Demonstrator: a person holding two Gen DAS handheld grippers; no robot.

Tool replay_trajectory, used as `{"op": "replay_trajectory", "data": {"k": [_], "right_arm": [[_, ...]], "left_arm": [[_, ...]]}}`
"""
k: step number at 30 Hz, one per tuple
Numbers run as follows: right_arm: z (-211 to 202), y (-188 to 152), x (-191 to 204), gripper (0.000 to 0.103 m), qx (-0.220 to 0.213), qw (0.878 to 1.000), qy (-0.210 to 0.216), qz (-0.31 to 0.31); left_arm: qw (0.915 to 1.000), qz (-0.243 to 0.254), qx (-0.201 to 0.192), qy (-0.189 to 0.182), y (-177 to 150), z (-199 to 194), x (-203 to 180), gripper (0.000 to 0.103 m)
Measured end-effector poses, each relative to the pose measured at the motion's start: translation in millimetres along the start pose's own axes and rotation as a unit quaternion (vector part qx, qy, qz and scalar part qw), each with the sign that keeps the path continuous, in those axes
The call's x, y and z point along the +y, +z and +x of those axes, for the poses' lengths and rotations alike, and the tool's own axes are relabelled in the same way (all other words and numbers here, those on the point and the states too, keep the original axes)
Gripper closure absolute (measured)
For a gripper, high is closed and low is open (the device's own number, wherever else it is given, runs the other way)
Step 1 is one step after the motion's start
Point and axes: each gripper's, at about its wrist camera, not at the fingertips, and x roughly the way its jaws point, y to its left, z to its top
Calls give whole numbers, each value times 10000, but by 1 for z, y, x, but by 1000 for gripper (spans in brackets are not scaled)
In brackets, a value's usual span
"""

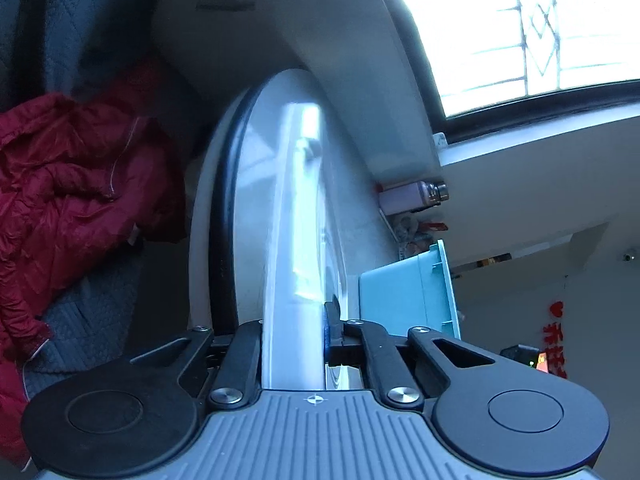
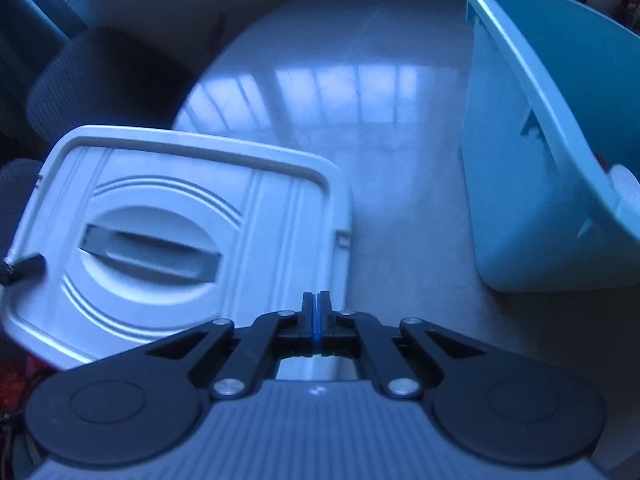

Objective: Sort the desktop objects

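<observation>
On the glossy table (image 2: 360, 92), the white lid (image 2: 176, 240) is at the left, its recessed handle up and its rounded right edge near the middle. The left gripper (image 1: 294, 332) clamps this lid: in the left wrist view the lid (image 1: 292, 216) runs edge-on between the fingers, one pad (image 1: 332, 316) pressed on its right face, the other side hidden behind the lid. In the right wrist view one black fingertip (image 2: 26, 268) of that gripper shows on the lid's left rim.

The right gripper (image 2: 316, 312) is closed on nothing, its blue pads touching, and it hovers just over the lid's near right corner.

The blue bin (image 2: 532, 184) stands at the right, well apart from the lid; a broad strip of bare table lies between them and runs back to the far curved edge. Something white and a bit of red show inside the bin's near wall, too blurred to name. In the left wrist view the bin (image 1: 404, 296) sits beside the lid, with a bottle (image 1: 412, 196) beyond it and a red jacket (image 1: 68, 200) on the other side
</observation>
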Motion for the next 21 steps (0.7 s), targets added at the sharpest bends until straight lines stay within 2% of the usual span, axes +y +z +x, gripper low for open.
{"op": "replay_trajectory", "data": {"k": [4, 6, 7, 8, 9, 16, 18, 21], "right_arm": [[21, -16, -12, 97, 536, 9979, 18, 356], [27, -30, -20, 84, 671, 9957, 110, 630], [30, -35, -25, 69, 709, 9939, 113, 836], [31, -41, -30, 59, 678, 9918, 116, 1076], [33, -46, -36, 56, 649, 9891, 121, 1314], [39, -63, -51, 54, 625, 9712, 634, 2209], [40, -59, -45, 54, 675, 9713, 702, 2170], [47, -53, -36, 59, 722, 9780, 552, 1878]], "left_arm": [[9998, -179, 11, -28, -4, -1, 11, 92], [9999, -170, 4, -11, -6, -2, 11, 92], [9998, -176, 0, 10, -5, -2, 12, 92], [9998, -193, -9, 27, -5, -2, 13, 92], [9998, -203, -13, 38, -4, -2, 14, 92], [9997, -205, 71, 120, 4, 2, 15, 89], [9997, -188, 90, 119, 6, 2, 14, 88], [9997, -181, 94, 148, 7, 1, 14, 86]]}}
